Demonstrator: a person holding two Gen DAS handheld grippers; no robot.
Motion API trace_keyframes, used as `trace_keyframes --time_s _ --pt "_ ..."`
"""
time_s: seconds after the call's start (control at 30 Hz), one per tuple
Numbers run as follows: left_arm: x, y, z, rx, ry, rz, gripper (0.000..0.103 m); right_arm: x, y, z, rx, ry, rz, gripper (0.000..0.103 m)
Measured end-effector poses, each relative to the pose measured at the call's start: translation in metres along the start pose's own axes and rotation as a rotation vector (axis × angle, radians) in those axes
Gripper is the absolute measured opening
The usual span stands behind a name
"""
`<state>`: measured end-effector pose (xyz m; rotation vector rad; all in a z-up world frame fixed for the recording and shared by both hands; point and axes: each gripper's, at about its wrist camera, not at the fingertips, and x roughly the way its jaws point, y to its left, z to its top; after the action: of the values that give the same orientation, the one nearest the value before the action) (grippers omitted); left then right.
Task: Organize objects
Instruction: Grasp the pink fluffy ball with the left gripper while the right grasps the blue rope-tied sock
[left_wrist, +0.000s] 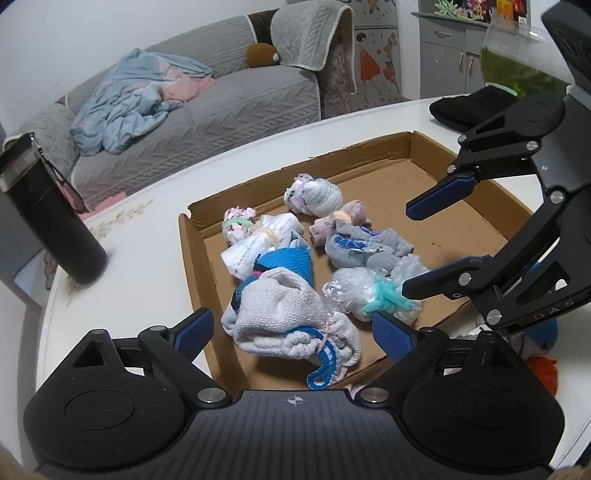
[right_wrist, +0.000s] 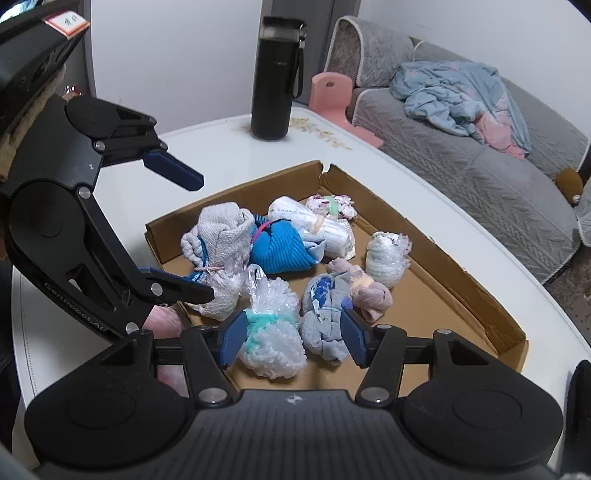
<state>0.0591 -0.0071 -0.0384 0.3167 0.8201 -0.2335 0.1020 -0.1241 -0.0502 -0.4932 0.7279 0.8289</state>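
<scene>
A shallow cardboard tray (left_wrist: 417, 192) (right_wrist: 461, 288) on a white table holds several tied bundles. A grey knit bundle with blue trim (left_wrist: 291, 317) (right_wrist: 218, 236) lies nearest my left gripper (left_wrist: 291, 332), which is open with the bundle between its fingers, not clamped. A clear plastic bundle with a teal tie (left_wrist: 369, 291) (right_wrist: 273, 332) and a grey-blue cloth bundle (left_wrist: 365, 245) (right_wrist: 325, 317) lie between the fingers of my right gripper (right_wrist: 291, 336), which is open. A bright blue bundle (left_wrist: 288, 264) (right_wrist: 280, 243) sits in the middle.
A black flask (left_wrist: 48, 218) (right_wrist: 275, 77) stands on the table beyond the tray. A grey sofa (left_wrist: 207, 110) with a blue blanket is behind. A black cloth (left_wrist: 476, 107) and a glass fishbowl (left_wrist: 517, 55) are at the far right. An orange item (left_wrist: 545, 369) lies by the tray.
</scene>
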Motion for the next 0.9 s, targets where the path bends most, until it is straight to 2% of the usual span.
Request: trace_keyframes --time_s 0.23,0.3,0.33,0.57,0.73,0.9 --pt "-0.017 0.000 -0.006 -0.049 -0.009 0.003 0.096 -0.020 0.003 -0.010 0.058 -0.020 -0.035 0.060" --pt "-0.025 0.003 -0.012 -0.081 -0.018 -0.004 0.097 -0.030 0.001 -0.018 0.101 -0.034 -0.062 0.067" --pt "-0.028 0.003 -0.015 -0.096 -0.023 -0.005 0.097 -0.037 -0.001 -0.025 0.128 -0.044 -0.070 0.072" --pt "-0.048 0.002 -0.058 -0.247 -0.066 -0.048 0.102 -0.074 0.000 -0.081 0.335 -0.116 -0.125 0.075" --pt "-0.038 -0.010 -0.082 -0.343 -0.048 -0.095 0.102 -0.067 0.001 -0.116 0.437 -0.135 -0.112 0.079" --pt "-0.023 -0.016 -0.087 -0.397 -0.041 -0.106 0.102 -0.049 0.005 -0.126 0.468 -0.114 -0.089 0.080"
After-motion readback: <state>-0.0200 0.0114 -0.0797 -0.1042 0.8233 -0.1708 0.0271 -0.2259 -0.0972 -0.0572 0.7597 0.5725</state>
